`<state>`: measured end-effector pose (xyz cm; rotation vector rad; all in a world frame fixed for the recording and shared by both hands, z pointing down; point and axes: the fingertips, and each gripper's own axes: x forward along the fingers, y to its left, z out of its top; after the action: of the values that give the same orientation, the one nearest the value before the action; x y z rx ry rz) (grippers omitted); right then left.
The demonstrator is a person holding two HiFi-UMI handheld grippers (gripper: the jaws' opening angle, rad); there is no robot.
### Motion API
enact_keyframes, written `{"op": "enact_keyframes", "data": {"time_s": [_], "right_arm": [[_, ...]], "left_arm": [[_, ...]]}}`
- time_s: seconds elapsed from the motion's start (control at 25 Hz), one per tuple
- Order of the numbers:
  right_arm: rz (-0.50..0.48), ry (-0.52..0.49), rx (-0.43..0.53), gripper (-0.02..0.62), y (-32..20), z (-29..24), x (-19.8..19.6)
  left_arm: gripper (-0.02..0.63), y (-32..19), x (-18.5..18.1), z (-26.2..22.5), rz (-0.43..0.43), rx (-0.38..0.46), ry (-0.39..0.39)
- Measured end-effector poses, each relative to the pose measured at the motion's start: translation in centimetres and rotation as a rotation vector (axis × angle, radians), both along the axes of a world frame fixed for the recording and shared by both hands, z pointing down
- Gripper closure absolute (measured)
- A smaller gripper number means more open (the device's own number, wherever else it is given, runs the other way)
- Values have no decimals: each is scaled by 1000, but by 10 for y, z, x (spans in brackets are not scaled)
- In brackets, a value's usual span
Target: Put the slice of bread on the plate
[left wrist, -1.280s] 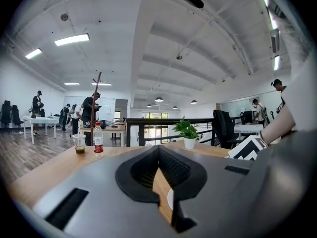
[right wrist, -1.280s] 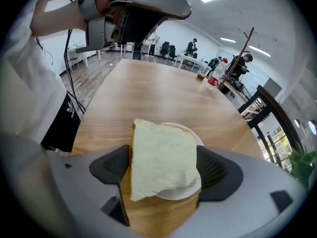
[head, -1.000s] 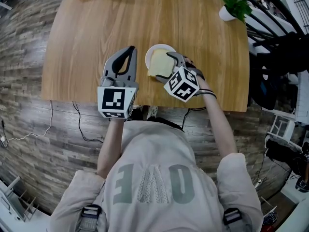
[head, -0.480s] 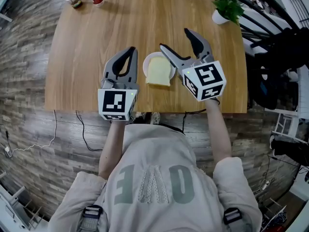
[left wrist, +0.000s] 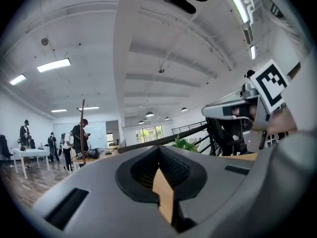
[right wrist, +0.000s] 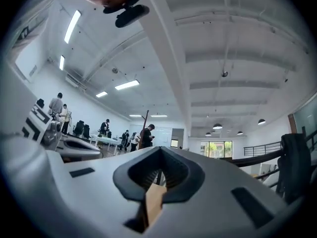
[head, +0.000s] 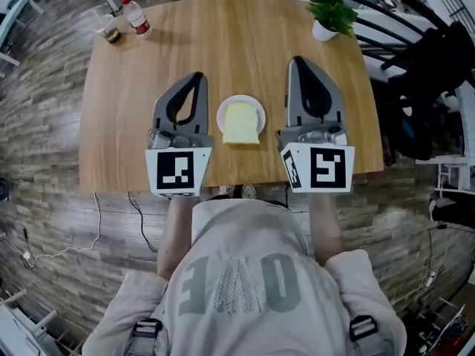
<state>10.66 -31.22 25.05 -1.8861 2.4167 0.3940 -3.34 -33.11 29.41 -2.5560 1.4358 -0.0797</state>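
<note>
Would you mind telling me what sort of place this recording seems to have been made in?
Probably a big open-plan office or lab hall: strip lights on a high white ceiling, people standing among desks in the background, and a wooden table with a potted plant.

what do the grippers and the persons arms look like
The left gripper and right gripper are both grey plastic, each with two curved jaws lined in black around a teardrop-shaped opening. At the rear of each sits a white cube with black square markers. The person wears a pale beige top with grey print.
</note>
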Motion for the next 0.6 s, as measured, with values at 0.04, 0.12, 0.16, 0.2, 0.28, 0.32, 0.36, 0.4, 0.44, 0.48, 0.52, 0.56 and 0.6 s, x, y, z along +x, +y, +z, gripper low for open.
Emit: {"op": "enact_keyframes", "data": {"time_s": [0.04, 0.12, 0.16, 0.2, 0.28, 0.32, 0.36, 0.4, 0.44, 0.48, 0.52, 0.56, 0.6], "right_arm": [[11, 9, -4, 580, 5, 2, -1], [23, 4, -23, 580, 13, 9, -1], [28, -4, -36, 580, 15, 14, 0], [32, -13, -51, 580, 17, 20, 1], [33, -31, -78, 580, 19, 29, 3], [34, -37, -85, 580, 20, 31, 4], [37, -40, -90, 580, 21, 33, 5], [42, -41, -92, 580, 22, 34, 7], [46, -43, -94, 580, 22, 35, 8], [48, -46, -95, 580, 22, 36, 9], [48, -49, -98, 580, 23, 37, 10], [47, -51, -101, 580, 23, 38, 11], [44, -53, -104, 580, 23, 39, 11]], "left_arm": [[598, 2, 2, -8, 3, 13, 4], [599, 6, 4, -20, 12, 35, 13], [599, 8, 5, -23, 15, 37, 14], [599, 9, 6, -25, 17, 34, 12], [599, 11, 8, -25, 20, 30, 8], [599, 12, 8, -26, 21, 31, 6], [600, 12, 9, -26, 22, 34, 4], [599, 13, 9, -27, 22, 36, 3], [600, 13, 10, -27, 22, 37, 3], [598, 14, 10, -27, 22, 37, 3], [599, 14, 10, -28, 21, 37, 2], [599, 15, 10, -28, 21, 39, 3], [599, 16, 10, -29, 20, 41, 4]]}}
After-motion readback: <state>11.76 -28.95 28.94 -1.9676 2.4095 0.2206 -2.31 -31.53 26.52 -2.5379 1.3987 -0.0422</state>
